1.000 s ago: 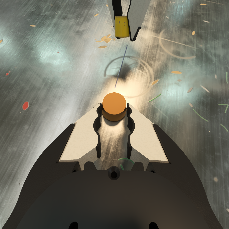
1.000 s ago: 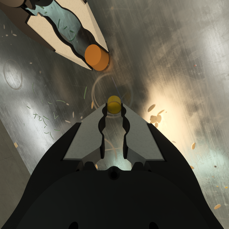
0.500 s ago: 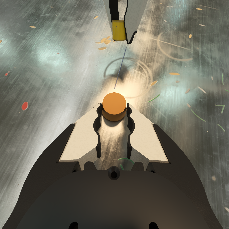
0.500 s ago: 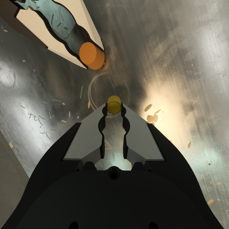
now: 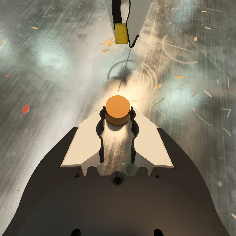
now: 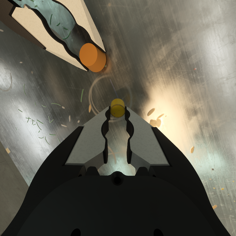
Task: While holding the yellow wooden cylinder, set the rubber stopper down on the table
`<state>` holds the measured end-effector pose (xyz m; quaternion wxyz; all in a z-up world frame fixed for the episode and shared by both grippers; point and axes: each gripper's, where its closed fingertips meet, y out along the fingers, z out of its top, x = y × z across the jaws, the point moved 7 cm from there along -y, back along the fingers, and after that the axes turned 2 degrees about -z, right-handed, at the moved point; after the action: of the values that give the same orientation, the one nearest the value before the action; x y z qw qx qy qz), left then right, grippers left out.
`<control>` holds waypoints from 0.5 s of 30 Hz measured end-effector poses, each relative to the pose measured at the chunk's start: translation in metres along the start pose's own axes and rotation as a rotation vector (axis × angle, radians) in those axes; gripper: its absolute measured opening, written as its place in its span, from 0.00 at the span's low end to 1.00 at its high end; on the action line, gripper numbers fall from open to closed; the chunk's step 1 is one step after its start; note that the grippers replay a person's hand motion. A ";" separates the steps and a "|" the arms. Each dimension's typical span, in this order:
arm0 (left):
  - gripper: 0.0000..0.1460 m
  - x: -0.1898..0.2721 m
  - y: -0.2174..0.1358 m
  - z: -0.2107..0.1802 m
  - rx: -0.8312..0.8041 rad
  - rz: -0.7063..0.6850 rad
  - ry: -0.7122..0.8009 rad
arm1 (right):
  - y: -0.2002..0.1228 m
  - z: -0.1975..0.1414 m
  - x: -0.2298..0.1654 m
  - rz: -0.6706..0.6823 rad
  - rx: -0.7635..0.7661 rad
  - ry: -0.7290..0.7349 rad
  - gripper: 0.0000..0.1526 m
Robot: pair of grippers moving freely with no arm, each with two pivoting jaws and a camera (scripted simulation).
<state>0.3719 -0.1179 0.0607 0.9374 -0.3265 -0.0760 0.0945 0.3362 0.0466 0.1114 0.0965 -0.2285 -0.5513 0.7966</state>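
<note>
My left gripper is shut on the orange rubber stopper, gripping it at the fingertips with its flat round face towards the camera, low over the scratched metal table. In the right wrist view the stopper and left gripper sit at upper left, and the stopper's far end is close to the table; I cannot tell if it touches. My right gripper is shut on the yellow wooden cylinder, held above the table. In the left wrist view the cylinder hangs from the right gripper at top centre.
The tabletop carries ring stains, tan crumbs, green slivers and a red spot. The table's edge runs across the lower left of the right wrist view, with a dull floor beyond it.
The right gripper with the yellow cylinder has shifted a little relative to the left gripper, sitting slightly lower in the left wrist view. The left gripper has barely moved. Both grips are unchanged.
</note>
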 end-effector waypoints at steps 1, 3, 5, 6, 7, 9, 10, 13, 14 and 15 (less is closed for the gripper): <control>0.27 0.000 0.000 0.000 0.000 0.000 0.000 | 0.000 0.000 0.000 -0.001 0.001 -0.001 0.14; 0.27 0.000 0.000 0.000 0.000 0.000 0.000 | 0.000 0.000 0.000 0.001 0.000 0.002 0.14; 0.27 0.000 0.000 0.000 0.001 0.001 0.001 | 0.000 0.000 0.000 -0.002 -0.002 0.001 0.14; 0.27 0.000 0.000 0.000 0.001 0.001 0.001 | 0.000 0.001 0.000 -0.008 -0.005 -0.002 0.14; 0.27 0.000 0.000 0.000 0.001 0.002 0.001 | 0.000 0.001 -0.001 -0.019 -0.011 -0.010 0.14; 0.27 0.000 0.000 0.000 0.001 0.002 0.002 | 0.000 0.003 -0.003 -0.049 -0.030 -0.027 0.14; 0.27 0.000 0.000 0.000 0.001 0.003 0.004 | 0.001 0.004 -0.005 -0.071 -0.042 -0.040 0.14; 0.27 0.001 0.000 0.000 -0.002 0.007 0.011 | 0.002 0.007 -0.011 -0.149 -0.071 -0.100 0.14; 0.27 0.001 0.000 0.000 -0.003 0.008 0.013 | 0.003 0.008 -0.014 -0.171 -0.074 -0.120 0.14; 0.27 0.001 0.000 0.000 -0.003 0.009 0.015 | 0.004 0.009 -0.016 -0.189 -0.080 -0.137 0.14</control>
<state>0.3728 -0.1174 0.0604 0.9369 -0.3291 -0.0677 0.0963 0.3462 0.0316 0.1144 0.1238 -0.1241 -0.6068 0.7753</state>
